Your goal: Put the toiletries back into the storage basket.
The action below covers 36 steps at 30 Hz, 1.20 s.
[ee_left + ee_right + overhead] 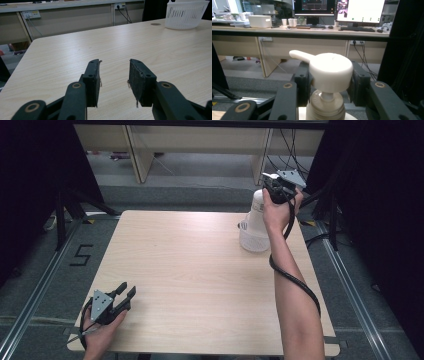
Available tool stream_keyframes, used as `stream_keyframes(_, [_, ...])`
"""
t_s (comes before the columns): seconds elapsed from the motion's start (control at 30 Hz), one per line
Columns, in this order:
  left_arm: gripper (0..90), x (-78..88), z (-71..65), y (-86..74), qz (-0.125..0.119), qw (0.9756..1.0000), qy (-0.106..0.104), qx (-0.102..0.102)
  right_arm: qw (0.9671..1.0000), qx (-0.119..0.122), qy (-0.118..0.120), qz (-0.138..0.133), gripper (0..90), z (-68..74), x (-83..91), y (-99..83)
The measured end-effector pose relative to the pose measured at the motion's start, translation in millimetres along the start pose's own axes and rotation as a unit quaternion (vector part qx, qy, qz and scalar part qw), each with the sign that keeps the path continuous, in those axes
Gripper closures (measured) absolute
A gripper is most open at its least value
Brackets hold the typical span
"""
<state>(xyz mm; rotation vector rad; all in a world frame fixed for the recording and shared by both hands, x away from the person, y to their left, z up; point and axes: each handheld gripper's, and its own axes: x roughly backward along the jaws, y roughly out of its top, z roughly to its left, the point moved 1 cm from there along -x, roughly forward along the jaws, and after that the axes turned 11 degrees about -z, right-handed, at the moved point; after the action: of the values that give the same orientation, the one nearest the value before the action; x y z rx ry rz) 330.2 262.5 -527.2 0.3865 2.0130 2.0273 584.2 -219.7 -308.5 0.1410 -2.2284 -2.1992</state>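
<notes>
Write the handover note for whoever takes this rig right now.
Right gripper: shut on the pump head of the pump bottle, which stands in the white basket at the table's far right.
Left gripper: open, holding nothing, low over the table near its front left corner.
Done: pump head gripped.
Left, probably: lift the bottle out of the basket or press the pump.

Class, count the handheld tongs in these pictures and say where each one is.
2. The left black two-jaw tongs rest open at the near left corner of the pale wooden table. The right tongs grip the white plastic pump bottle at the far right.
</notes>
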Motion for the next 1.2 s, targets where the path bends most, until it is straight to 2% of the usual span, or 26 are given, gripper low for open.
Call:
stream_keyframes(0.17, [60.2, -0.3, -0.3, -0.3, -0.001, 1.0000, 0.001, 0.003, 1.0000, -0.004, -0.001, 0.002, 59.7, -1.2, 0.7, -1.4])
stream_keyframes(0.27, [60.1, 0.5, 0.1, 0.3, 0.003, 1.0000, -0.001, 0.000, 1.0000, 0.001, 0.000, 0.001, 59.8, -2.2, 0.0, -3.4])
stream_keyframes(0.33, [60.1, -0.4, -0.6, -0.5, -0.001, 1.0000, 0.002, 0.005, 1.0000, 0.002, -0.001, 0.005, 59.7, -2.8, 0.1, -5.3])
stream_keyframes(0.47, [60.1, 0.3, -0.1, 0.3, 0.002, 1.0000, -0.001, -0.001, 1.0000, -0.001, -0.002, 0.008, 59.7, -3.5, -0.4, -8.7])
stream_keyframes(0.5, [60.1, -0.6, -0.9, -0.6, -0.001, 1.0000, 0.002, 0.006, 1.0000, 0.000, 0.000, 0.008, 59.7, -3.7, -0.7, -9.1])
stream_keyframes(0.57, [60.1, 0.4, 0.1, 0.3, 0.002, 1.0000, -0.001, -0.001, 1.0000, 0.002, -0.002, 0.009, 59.7, -3.8, -0.7, -10.2])
stream_keyframes(0.67, [60.1, 0.4, -0.1, 0.2, 0.002, 1.0000, -0.001, -0.001, 1.0000, 0.003, 0.000, 0.009, 59.7, -3.3, -1.3, -10.9])
stream_keyframes(0.73, [60.1, -0.5, -0.7, -0.5, -0.002, 1.0000, 0.001, 0.005, 0.9999, -0.005, -0.002, 0.015, 59.7, -1.5, -0.8, -10.8])
stream_keyframes(0.77, [60.1, 0.3, 0.1, 0.2, 0.002, 1.0000, -0.001, -0.001, 0.9999, 0.001, 0.000, 0.013, 59.7, -2.1, -1.1, -11.2])
stream_keyframes(0.83, [60.1, -0.4, -0.3, -0.4, -0.001, 1.0000, 0.000, 0.004, 0.9999, 0.007, 0.001, 0.009, 59.7, -2.1, -1.7, -12.2])
stream_keyframes(0.9, [60.1, 0.4, 0.2, 0.2, 0.002, 1.0000, -0.002, 0.000, 0.9999, 0.001, 0.001, 0.014, 59.7, -0.6, -1.8, -13.1])
stream_keyframes(0.97, [60.0, -0.6, -0.4, -0.6, -0.003, 1.0000, 0.002, 0.005, 0.9998, 0.007, 0.001, 0.016, 59.7, -1.0, -2.5, -15.1])
stream_keyframes(1.0, [60.0, -0.5, -0.4, -0.5, -0.003, 1.0000, 0.001, 0.005, 0.9999, 0.000, 0.000, 0.016, 59.7, -0.1, -2.9, -15.9])
stream_keyframes(1.07, [60.0, -0.4, -0.3, -0.4, -0.002, 1.0000, 0.000, 0.005, 0.9999, 0.003, 0.000, 0.017, 59.7, -0.4, -3.0, -17.0])
stream_keyframes(1.1, [60.0, -0.1, 0.1, -0.1, -0.001, 1.0000, -0.002, 0.002, 0.9998, -0.006, -0.001, 0.021, 59.7, 0.9, -2.6, -17.7])
stream_keyframes(1.13, [60.0, 0.5, 0.2, 0.3, 0.003, 1.0000, -0.002, 0.000, 0.9998, 0.005, 0.003, 0.018, 59.7, -0.5, -3.3, -18.6])
stream_keyframes(1.2, [60.0, 0.5, 0.1, 0.3, 0.003, 1.0000, -0.002, 0.000, 0.9998, 0.001, 0.000, 0.019, 59.7, 0.2, -3.4, -20.4])
